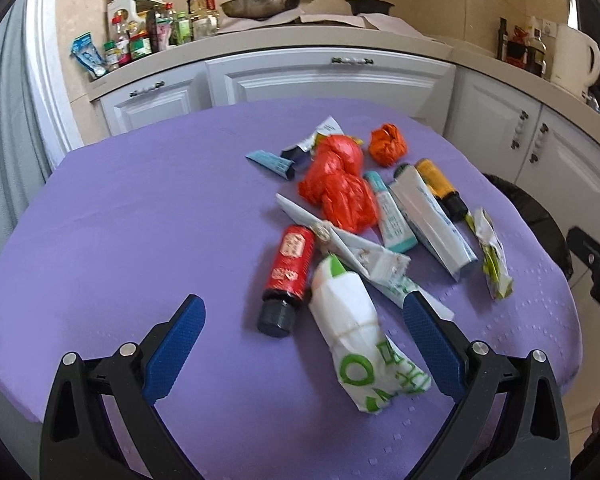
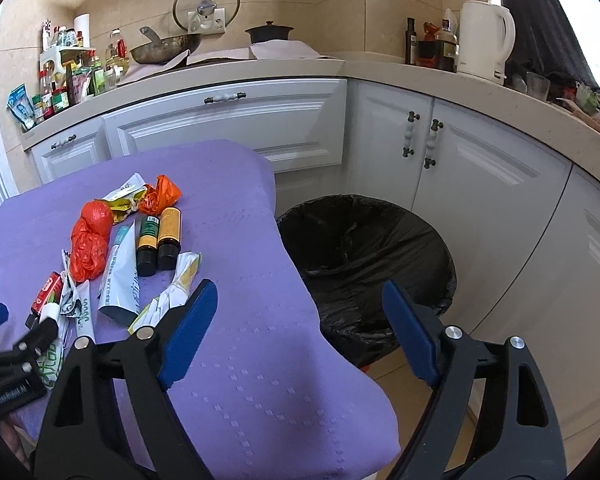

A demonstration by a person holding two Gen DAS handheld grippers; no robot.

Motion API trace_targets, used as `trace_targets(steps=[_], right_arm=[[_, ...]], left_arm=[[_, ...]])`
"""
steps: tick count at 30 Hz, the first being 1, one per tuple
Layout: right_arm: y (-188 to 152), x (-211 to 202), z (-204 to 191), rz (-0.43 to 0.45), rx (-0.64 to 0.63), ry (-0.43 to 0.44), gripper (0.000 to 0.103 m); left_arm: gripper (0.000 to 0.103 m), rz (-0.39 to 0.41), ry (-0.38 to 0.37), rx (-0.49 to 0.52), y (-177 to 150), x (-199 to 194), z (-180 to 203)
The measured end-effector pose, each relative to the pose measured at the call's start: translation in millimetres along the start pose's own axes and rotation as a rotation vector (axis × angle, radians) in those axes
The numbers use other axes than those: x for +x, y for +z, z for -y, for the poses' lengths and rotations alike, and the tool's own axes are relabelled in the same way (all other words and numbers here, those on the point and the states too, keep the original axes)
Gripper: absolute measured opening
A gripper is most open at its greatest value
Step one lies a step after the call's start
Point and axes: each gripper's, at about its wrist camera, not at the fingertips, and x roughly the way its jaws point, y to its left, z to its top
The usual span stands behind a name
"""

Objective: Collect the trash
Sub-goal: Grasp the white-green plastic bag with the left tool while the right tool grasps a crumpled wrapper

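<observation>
Operator: Left gripper [image 1: 302, 310] status?

Inspector: Jaws stand wide apart, nothing clamped. The crumpled white-and-green wrapper [image 1: 356, 328] and the red bottle with the black cap [image 1: 290, 270] lie between the two blue pads, on the purple tablecloth [image 1: 140, 220]. Whether the right-hand pad touches the wrapper cannot be told from this angle.

Operator: Right gripper [image 2: 296, 294]?

Inspector: Also spread, with nothing between its pads. One finger sits over the edge of the cloth just beside a yellow-and-white wrapper [image 2: 176, 292]; the other hangs over the rim of the bin.

Operator: Location of the trash?

Inspector: All of it lies in one loose heap on the cloth. In the left wrist view: red plastic bag [image 1: 336, 184], orange crumpled ball [image 1: 388, 144], two flattened tubes [image 1: 428, 216], a brown-and-yellow bottle [image 1: 440, 188], and torn paper packaging [image 1: 364, 252] leaning across the red bottle. The right wrist view shows two small dark bottles [image 2: 158, 240] side by side.

Operator: Receptacle?

Inspector: A round bin lined with a black bag [image 2: 364, 252] stands on the floor just beside the table corner, in front of the white cabinets [image 2: 480, 184]. No trash can be made out inside it.
</observation>
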Motion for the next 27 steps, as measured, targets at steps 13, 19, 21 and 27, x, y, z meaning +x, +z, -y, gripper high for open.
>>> trace_targets(steps=[13, 19, 21, 27], right_arm=[[-6, 0, -8, -0.006, -0.008, 0.027, 0.081], [-7, -1, -15, -0.014, -0.017, 0.046, 0.078], [-7, -1, -19, -0.016, -0.021, 0.056, 0.076], [-1, 4, -37, -0.018, -0.038, 0.102, 0.071]], left_arm=[[0.039, -0.013, -0.045, 0.054, -14, 2, 11], [0.034, -0.005, -0.075, 0.058, -17, -4, 8], [0.034, 0.011, -0.077, 0.056, -15, -10, 6], [0.034, 0.063, -0.041, 0.028, -11, -24, -12]])
